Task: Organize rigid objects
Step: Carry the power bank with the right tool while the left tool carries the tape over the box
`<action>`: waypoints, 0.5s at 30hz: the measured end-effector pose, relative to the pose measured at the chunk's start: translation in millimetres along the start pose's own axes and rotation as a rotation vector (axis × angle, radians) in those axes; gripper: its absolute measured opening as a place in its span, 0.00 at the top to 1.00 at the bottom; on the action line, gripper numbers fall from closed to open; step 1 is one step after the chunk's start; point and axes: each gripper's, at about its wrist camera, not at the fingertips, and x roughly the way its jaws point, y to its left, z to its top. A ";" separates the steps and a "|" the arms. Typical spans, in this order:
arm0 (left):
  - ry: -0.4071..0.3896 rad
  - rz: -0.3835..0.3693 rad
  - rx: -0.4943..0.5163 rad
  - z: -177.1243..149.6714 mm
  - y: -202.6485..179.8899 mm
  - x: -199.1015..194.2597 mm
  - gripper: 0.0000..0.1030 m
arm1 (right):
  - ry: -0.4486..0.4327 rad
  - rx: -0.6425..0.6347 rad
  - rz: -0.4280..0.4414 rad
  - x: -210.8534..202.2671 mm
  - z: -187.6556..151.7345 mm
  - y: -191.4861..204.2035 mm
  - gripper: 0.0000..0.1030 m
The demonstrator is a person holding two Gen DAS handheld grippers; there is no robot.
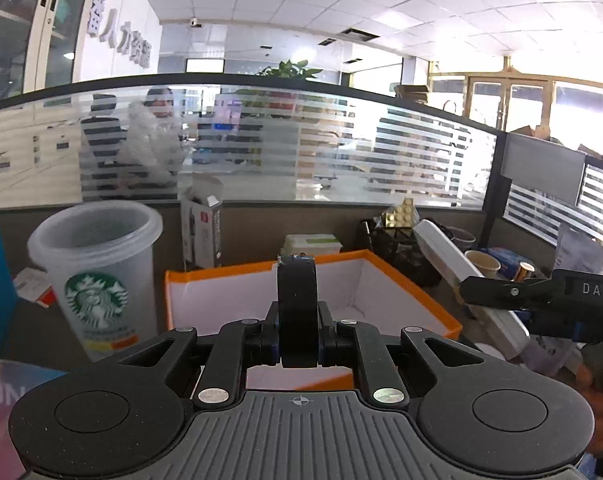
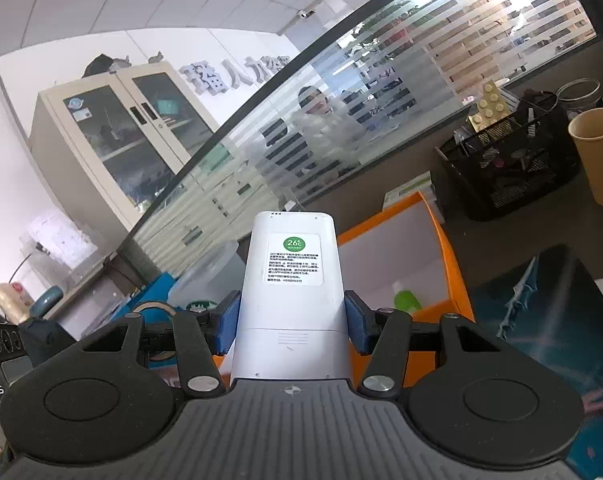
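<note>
An office desk [image 1: 237, 224] is seen below a striped glass partition [image 1: 341, 148], crowded with an orange-rimmed box [image 1: 221, 276], a black mesh basket [image 2: 513, 160] and a paper cup [image 2: 597, 152]. A white remote control [image 2: 293, 288] is gripped across its lower body by the jaws of the right gripper [image 2: 292, 320], above the near edge of the box. It is judged light, stiff and smooth, so a hold on the flat sides is best kept. A green "26°C" sticker is read on its back. A dark upright object [image 1: 296, 304], not identifiable, is clamped by the nearly closed jaws of the left gripper [image 1: 297, 336]. A Starbucks logo is seen on the frosted plastic cup [image 1: 97, 276]; "DAS" is printed on the other gripper's side.
</note>
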 end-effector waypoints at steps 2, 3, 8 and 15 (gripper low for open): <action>0.008 -0.008 -0.007 4.1 -2.1 8.7 0.87 | -0.004 0.005 0.001 6.2 5.1 -0.6 0.51; 0.010 -0.009 -0.008 5.8 -1.7 10.4 0.87 | -0.005 0.007 -0.002 9.3 7.8 -1.0 0.51; 0.025 -0.008 -0.010 17.9 0.2 30.9 0.87 | 0.001 0.005 -0.007 24.1 19.7 -0.7 0.51; 0.084 0.046 -0.061 18.4 8.9 69.4 0.87 | 0.014 0.030 -0.012 46.1 27.7 -8.9 0.51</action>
